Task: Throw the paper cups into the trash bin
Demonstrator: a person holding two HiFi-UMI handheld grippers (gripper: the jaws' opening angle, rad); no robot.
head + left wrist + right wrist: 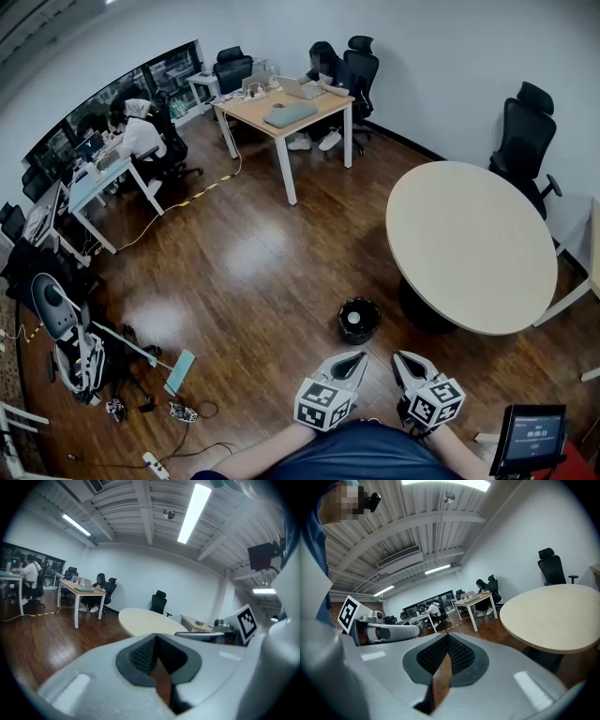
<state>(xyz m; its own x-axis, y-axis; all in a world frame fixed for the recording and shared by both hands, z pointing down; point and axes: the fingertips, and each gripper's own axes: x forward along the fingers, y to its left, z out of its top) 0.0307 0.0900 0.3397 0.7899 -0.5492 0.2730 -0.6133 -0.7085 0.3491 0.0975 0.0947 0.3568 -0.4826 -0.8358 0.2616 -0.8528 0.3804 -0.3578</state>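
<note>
Head view has you holding the left gripper [351,362] and right gripper [407,364] close to your body, both closed on nothing, likely idle. No cups show on the table [469,244]. The bin [373,328] beside it holds something pale.

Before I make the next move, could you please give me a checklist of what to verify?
1. Left gripper empty: ok, jaws together, nothing between them.
2. Right gripper empty: ok, jaws together, nothing between them.
3. Bin upright and ahead: ok, it stands on the floor beside the table, just beyond both grippers.
4. No cups left on the table: ok, none show on its top.
5. Cups are in the bin: cannot tell; something white lies inside.
</note>
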